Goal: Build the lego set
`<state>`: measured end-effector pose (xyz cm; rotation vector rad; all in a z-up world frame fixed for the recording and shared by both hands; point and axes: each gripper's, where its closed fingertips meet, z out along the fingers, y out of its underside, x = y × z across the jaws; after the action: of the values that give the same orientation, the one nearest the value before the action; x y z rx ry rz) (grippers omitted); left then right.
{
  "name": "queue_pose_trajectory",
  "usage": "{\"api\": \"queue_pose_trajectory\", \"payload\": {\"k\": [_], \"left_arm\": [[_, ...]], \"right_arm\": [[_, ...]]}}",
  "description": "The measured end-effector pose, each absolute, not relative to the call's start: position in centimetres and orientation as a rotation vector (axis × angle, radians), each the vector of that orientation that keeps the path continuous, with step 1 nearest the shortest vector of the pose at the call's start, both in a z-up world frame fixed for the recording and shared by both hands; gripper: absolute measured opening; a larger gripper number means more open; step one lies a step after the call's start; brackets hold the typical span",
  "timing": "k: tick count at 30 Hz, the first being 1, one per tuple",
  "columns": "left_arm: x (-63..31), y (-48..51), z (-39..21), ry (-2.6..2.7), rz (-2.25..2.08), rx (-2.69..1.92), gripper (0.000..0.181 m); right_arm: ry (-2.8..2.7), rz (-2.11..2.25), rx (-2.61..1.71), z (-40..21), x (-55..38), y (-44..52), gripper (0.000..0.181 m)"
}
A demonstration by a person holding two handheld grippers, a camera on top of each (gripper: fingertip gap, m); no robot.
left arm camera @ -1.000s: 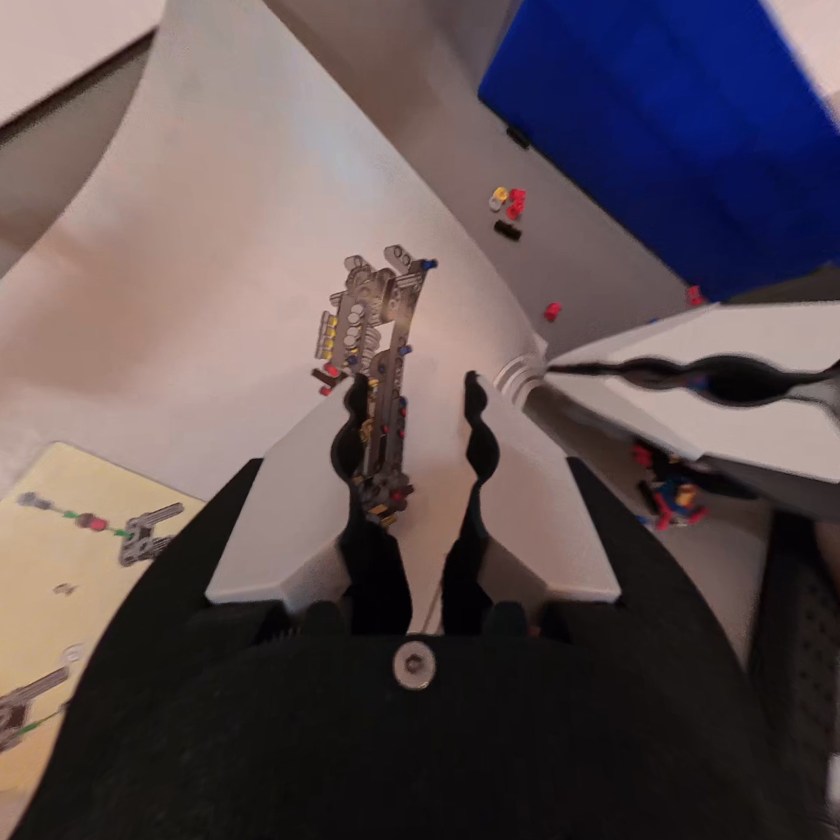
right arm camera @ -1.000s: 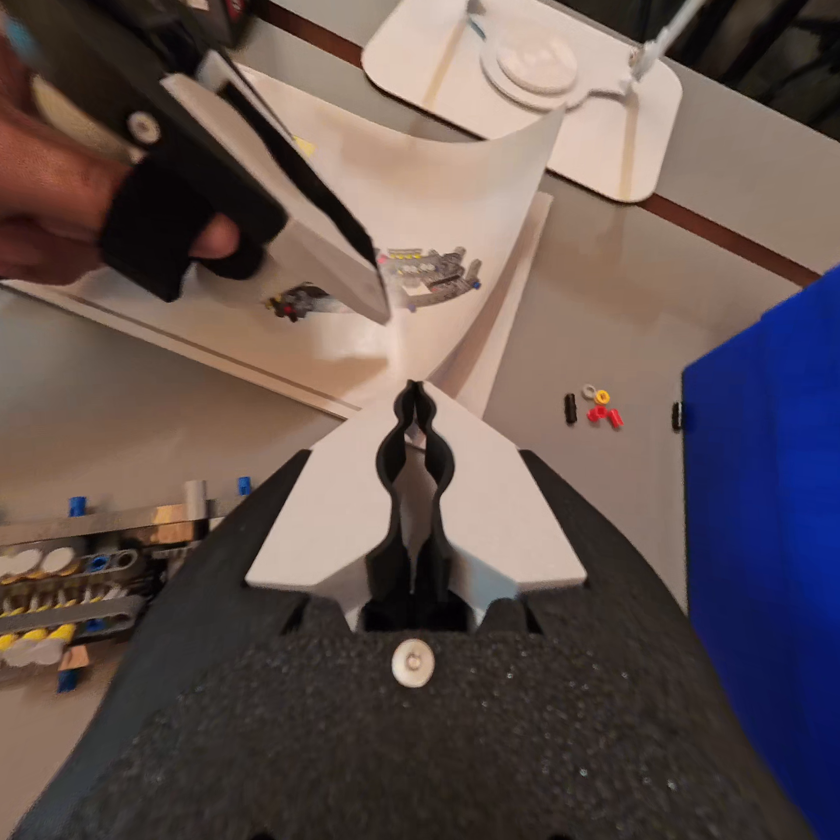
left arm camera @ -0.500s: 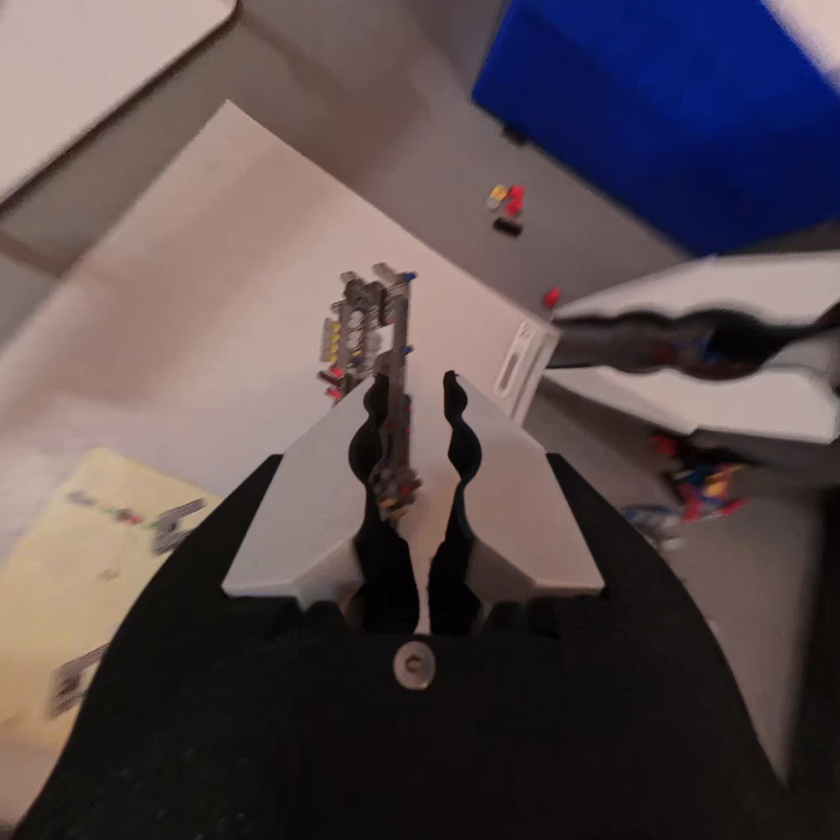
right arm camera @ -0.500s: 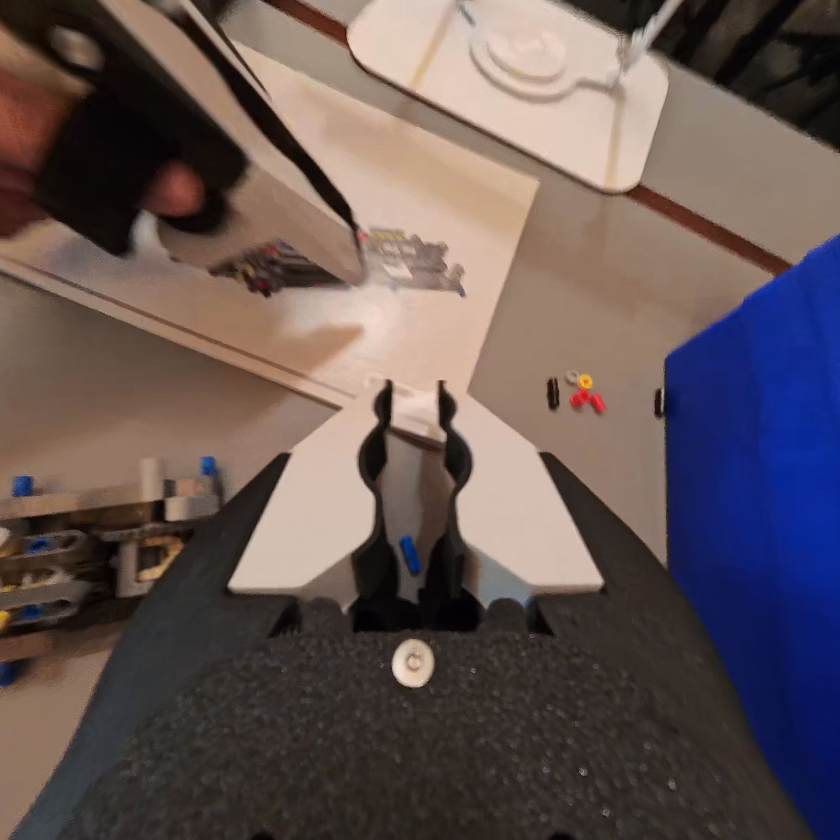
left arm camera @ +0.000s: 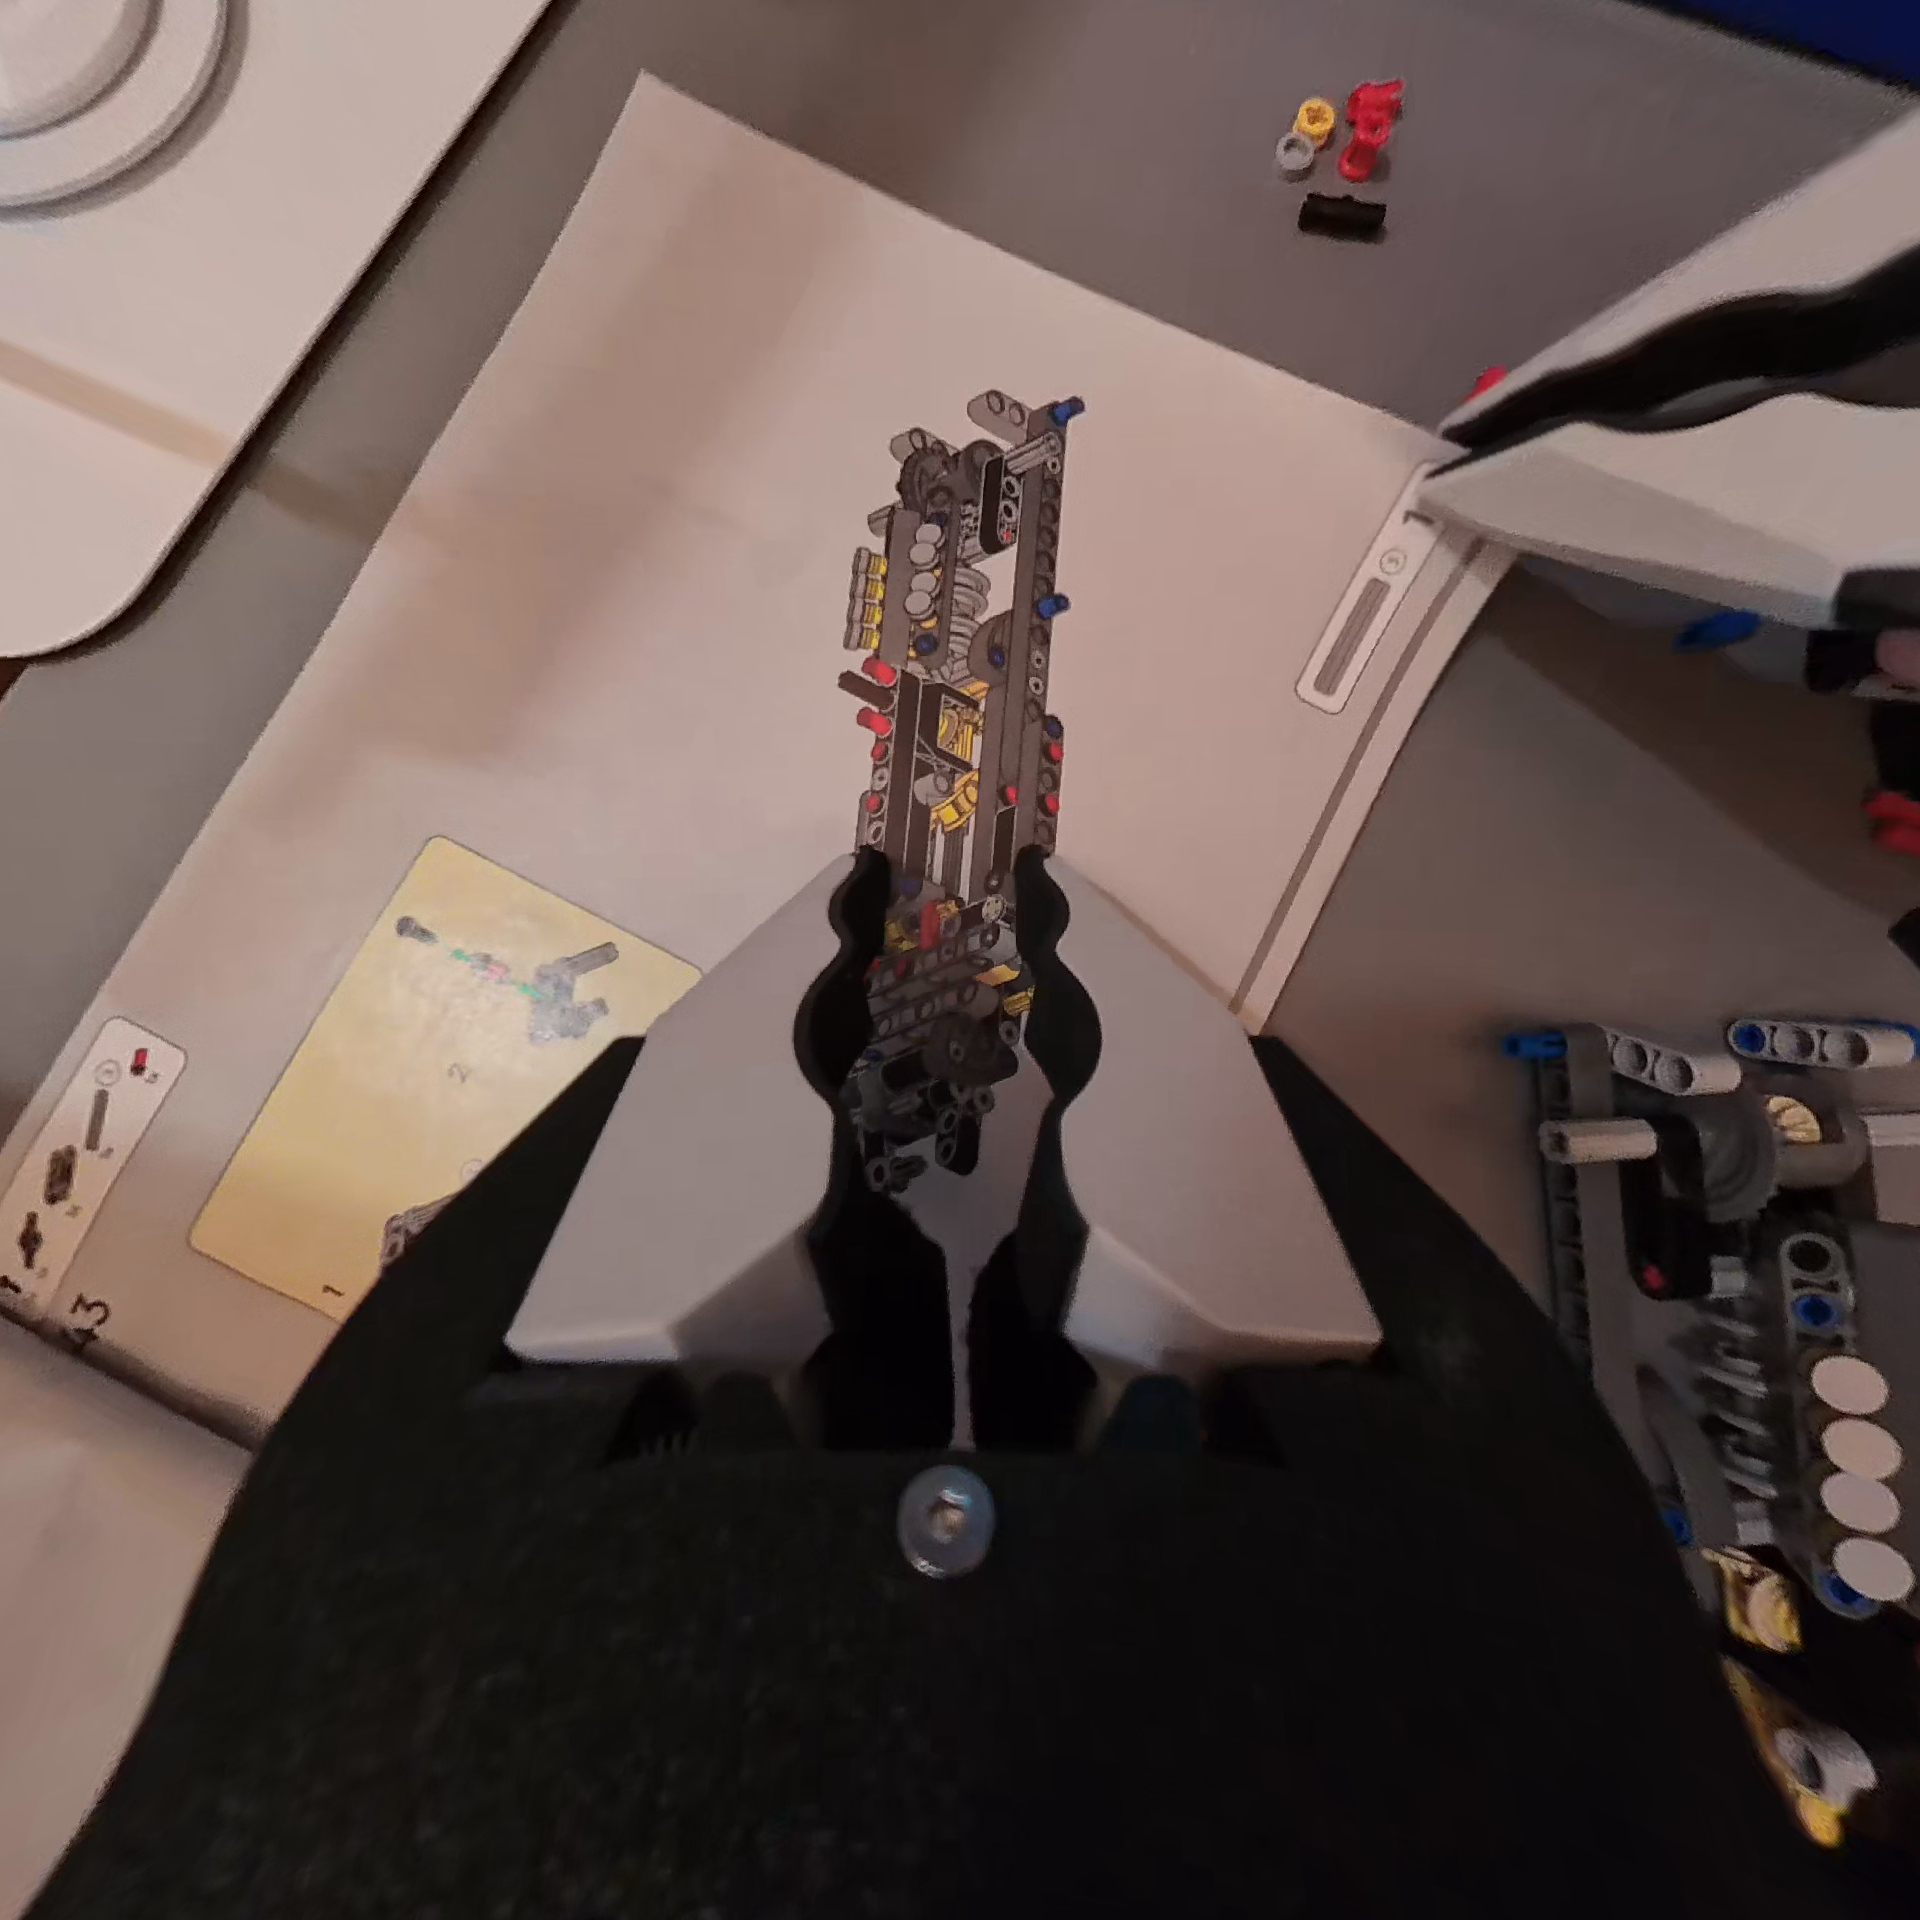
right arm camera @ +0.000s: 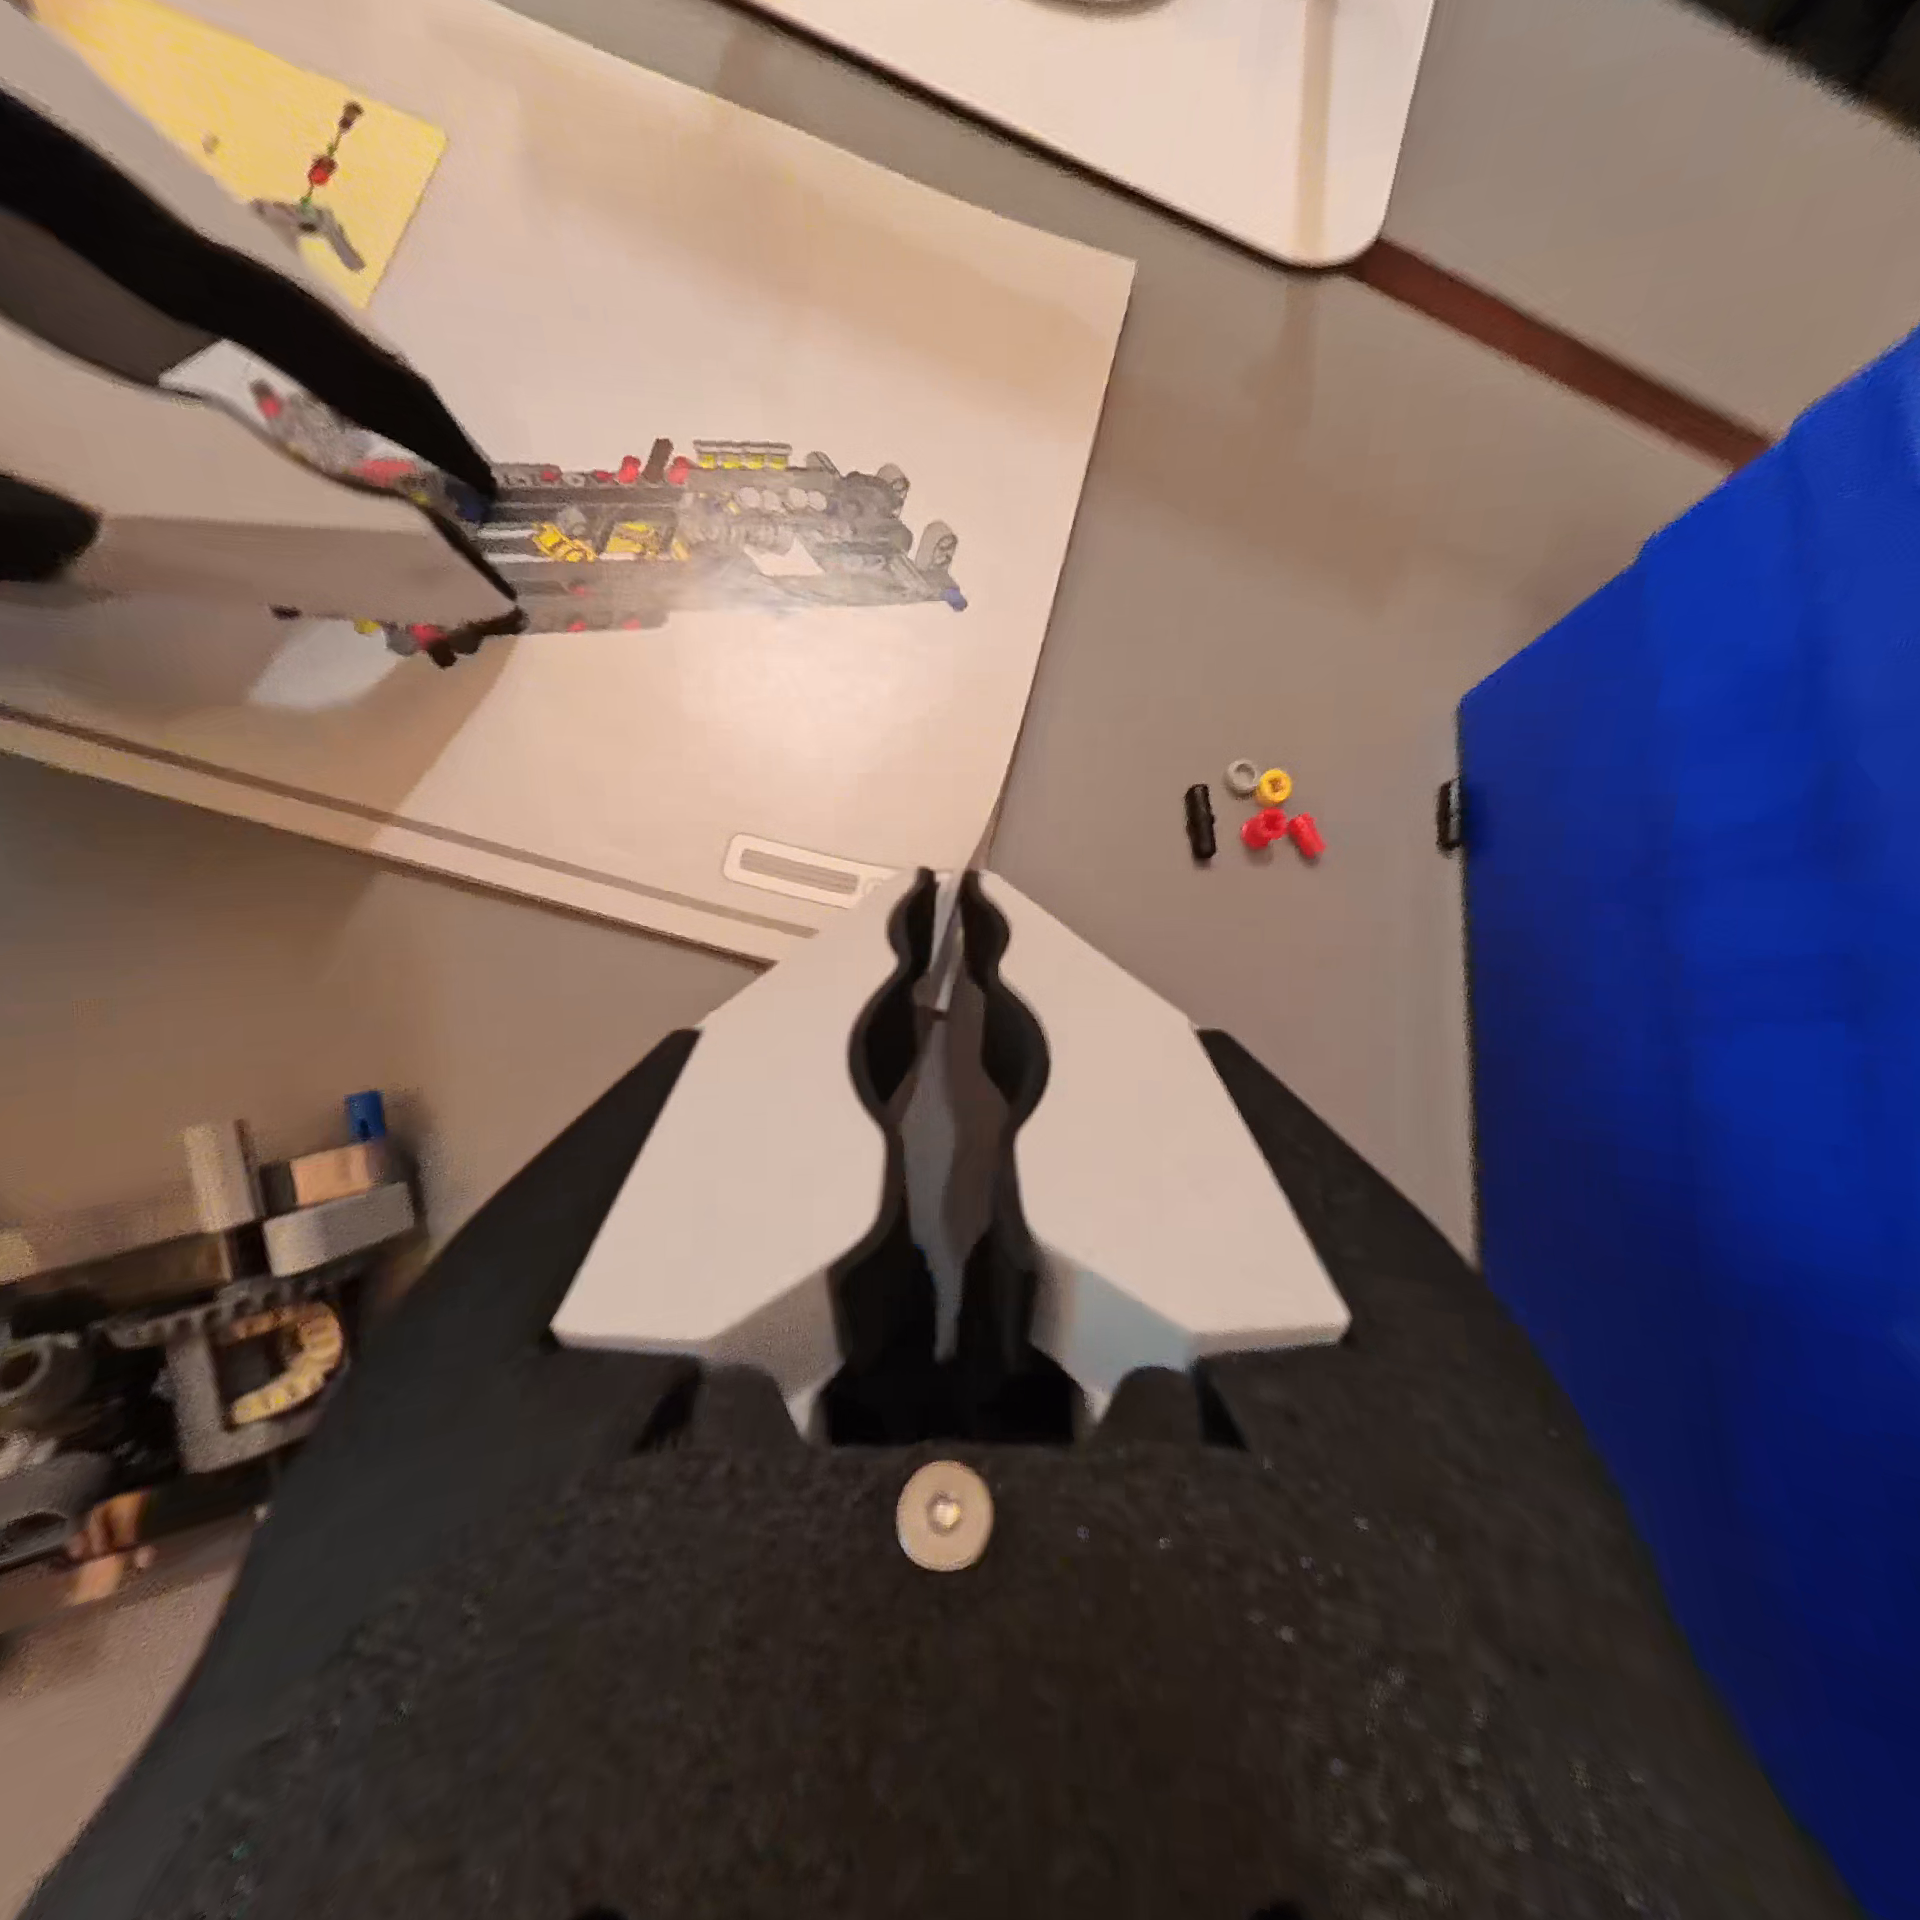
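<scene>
The left gripper (left arm camera: 948,857), fingers narrowly parted and holding nothing, hovers mid-frame over the flat manual (left arm camera: 644,582). The right gripper (right arm camera: 943,883) is pinched on the manual's corner at the page edge. The model (left arm camera: 1714,1299) sits lower right, loose pieces (right arm camera: 1262,810) on bare table (right arm camera: 1247,520) beside the blue box (right arm camera: 1714,935).

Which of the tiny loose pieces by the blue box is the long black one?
It is the black pin, lying at the left end of the little pile. It is a thin black stick, while the grey, yellow and red ones are short and round.
</scene>
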<state>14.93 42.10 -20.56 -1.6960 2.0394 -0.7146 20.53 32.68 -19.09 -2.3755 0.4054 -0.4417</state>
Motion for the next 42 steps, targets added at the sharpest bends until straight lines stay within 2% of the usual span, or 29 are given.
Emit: {"api": "queue_pose_trajectory", "payload": {"k": [5,8,10,13,16,17,18,20,23,24,27,30,31,32,34,37,42], "left_arm": [[15.0,42.1,-20.6,2.025,-0.693,-1.724,0.021],[15.1,41.7,-20.3,1.985,-0.816,-1.799,0.029],[15.1,40.8,-19.4,1.915,-1.081,-1.950,0.037],[15.5,39.1,-14.9,1.655,-1.730,-2.114,0.060],[15.8,38.7,-14.1,1.614,-1.844,-2.139,0.069],[15.9,38.5,-14.5,1.641,-1.813,-2.150,0.067],[16.1,38.5,-14.9,1.648,-1.784,-2.161,0.054],[16.2,38.5,-14.7,1.657,-1.795,-2.142,0.014],[16.0,38.9,-14.9,1.686,-1.726,-2.095,0.003],[15.8,38.9,-14.7,1.691,-1.733,-2.060,0.003],[14.9,39.8,-13.4,1.635,-1.820,-2.020,0.002],[13.7,40.9,-12.3,1.573,-1.920,-1.989,0.002],[13.3,41.1,-12.1,1.561,-1.952,-1.976,0.002],[13.0,41.4,-12.0,1.545,-1.961,-1.973,0.003],[12.6,42.0,-12.1,1.500,-1.978,-1.965,0.003],[12.2,42.7,-11.3,1.383,-2.139,-1.983,0.003],[12.4,43.0,-10.6,1.363,-2.173,-1.916,0.003]], "right_arm": [[0.218,-0.567,-2.289,-16.1,18.8,34.0,0.000],[0.130,-0.529,-2.213,-14.7,16.8,35.3,0.000],[0.075,-0.501,-2.176,-14.2,15.6,35.9,0.000],[-0.040,-0.500,-2.139,-13.8,14.0,36.7,0.000],[-0.120,-0.514,-2.131,-13.6,12.8,37.5,0.000],[-0.140,-0.514,-2.129,-13.5,12.5,37.8,0.000],[-0.169,-0.519,-2.124,-13.5,12.1,38.0,0.000],[-0.196,-0.539,-2.137,-13.6,11.8,38.3,0.000],[-0.161,-0.431,-2.154,-14.0,11.5,38.6,0.001],[-0.120,-0.342,-2.158,-13.8,11.2,38.7,0.008],[0.075,0.003,-2.076,-11.4,11.0,39.3,0.049],[0.222,0.405,-2.009,-11.0,11.0,40.7,0.075],[0.222,0.499,-2.008,-11.6,10.8,41.3,0.078],[0.233,0.551,-2.005,-12.2,11.0,41.9,0.072],[0.233,0.601,-1.965,-12.3,11.0,42.6,0.072],[0.203,0.554,-1.958,-12.3,11.1,42.7,0.073],[0.191,0.483,-2.002,-13.4,10.9,43.1,0.106]]}}
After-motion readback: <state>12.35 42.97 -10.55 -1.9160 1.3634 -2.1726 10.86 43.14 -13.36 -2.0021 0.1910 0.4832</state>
